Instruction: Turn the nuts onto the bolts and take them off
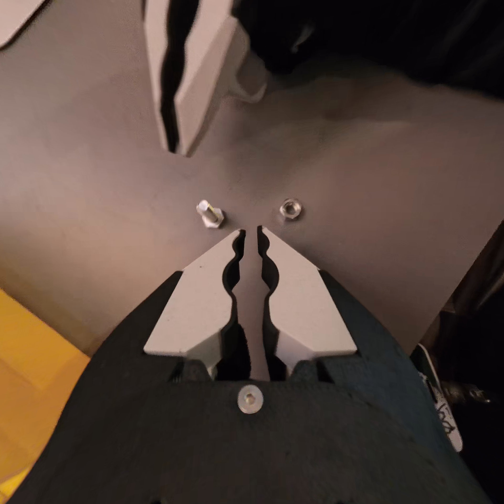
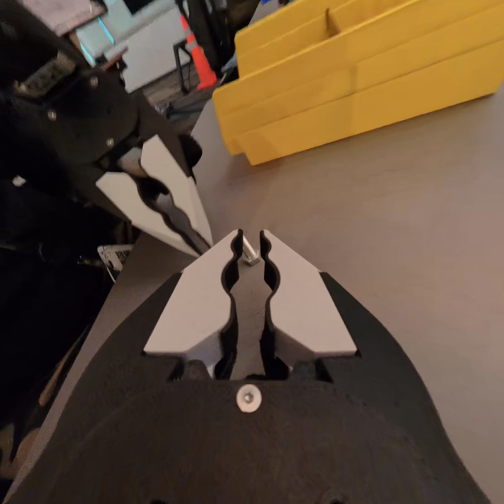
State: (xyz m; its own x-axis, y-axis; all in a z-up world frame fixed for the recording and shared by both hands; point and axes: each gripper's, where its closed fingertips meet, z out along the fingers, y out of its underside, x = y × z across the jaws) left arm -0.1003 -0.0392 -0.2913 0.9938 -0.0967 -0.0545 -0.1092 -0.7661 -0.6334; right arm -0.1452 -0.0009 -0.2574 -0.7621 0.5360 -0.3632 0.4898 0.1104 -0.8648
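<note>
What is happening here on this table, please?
A person works with two handheld grippers over a grey table. A small silver bolt stands on its head on the table, and a small silver hex nut lies apart from it. The left gripper is open and empty, near both parts. The right gripper is open, its fingers on either side of the bolt, not closed on it. A yellow plastic bin sits farther back.

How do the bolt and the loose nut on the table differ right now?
The bolt stands on its hex head with the threaded shank pointing up; the nut lies flat, hole upward. The bolt is taller, the nut low and ring-shaped. In the right wrist view the bolt sits between the right gripper fingertips; the nut is not seen there. Both are silvery metal, resting apart on the grey table.
</note>
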